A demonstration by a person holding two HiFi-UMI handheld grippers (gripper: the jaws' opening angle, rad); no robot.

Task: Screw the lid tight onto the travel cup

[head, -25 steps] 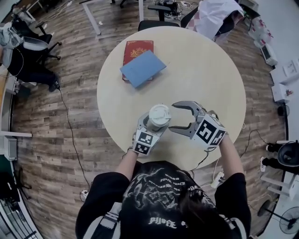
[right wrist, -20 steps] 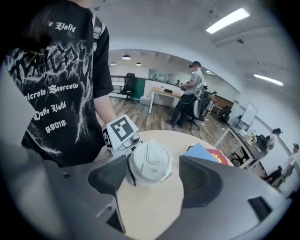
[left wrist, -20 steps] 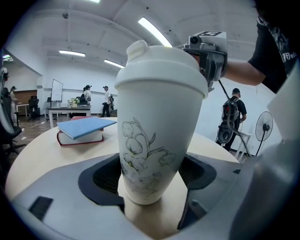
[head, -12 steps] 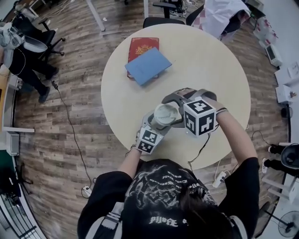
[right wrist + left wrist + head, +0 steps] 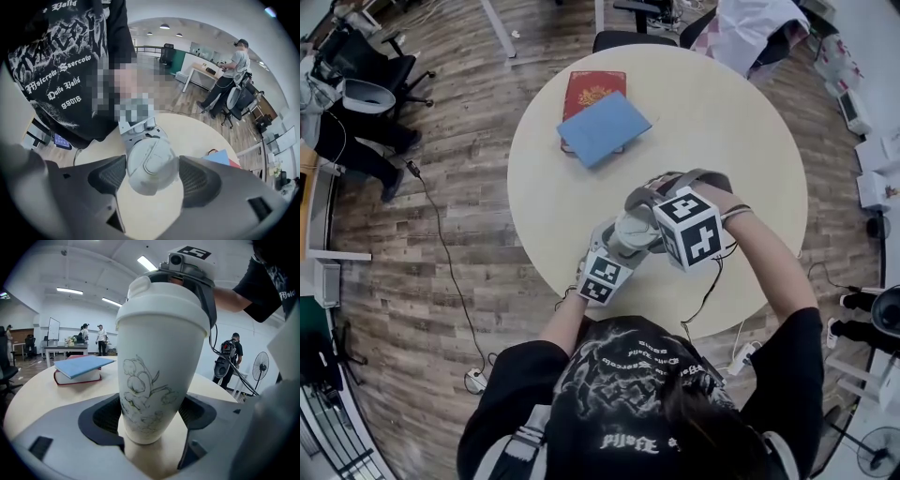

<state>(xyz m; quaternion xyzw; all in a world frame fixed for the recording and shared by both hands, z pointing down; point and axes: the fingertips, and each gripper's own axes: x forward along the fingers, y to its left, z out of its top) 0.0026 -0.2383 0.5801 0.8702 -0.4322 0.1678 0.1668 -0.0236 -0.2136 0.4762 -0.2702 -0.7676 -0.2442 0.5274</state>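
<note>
Standing upright over the near part of a round pale table (image 5: pixel 741 141), a white travel cup (image 5: pixel 154 376) is clamped low on its body by the left gripper (image 5: pixel 151 411), whose dark pads (image 5: pixel 105 416) are pressed against the cup's two sides. A line drawing of flowers is seen on the cup's wall. The white lid (image 5: pixel 161 305) is seated on top of the cup, with a raised tab at its left in the left gripper view. The right gripper (image 5: pixel 152 173) is pointed steeply down over the cup from the right. Its jaws are spread apart with the lid between them, the ribbed pads standing close beside the rim on either side rather than pressed on it. Whether the cup's base is resting on the tabletop cannot be made out. A blue book (image 5: pixel 605 128) is laid askew on a red book (image 5: pixel 592 86) at the far left of the table, well apart from the cup. Both grippers are held by a person (image 5: pixel 581 375) in a black printed shirt (image 5: pixel 619 441) at the table's near edge. Wood-plank flooring (image 5: pixel 441 216) is seen around the table, and other people (image 5: pixel 101 339) are pictured far off in the room.
</note>
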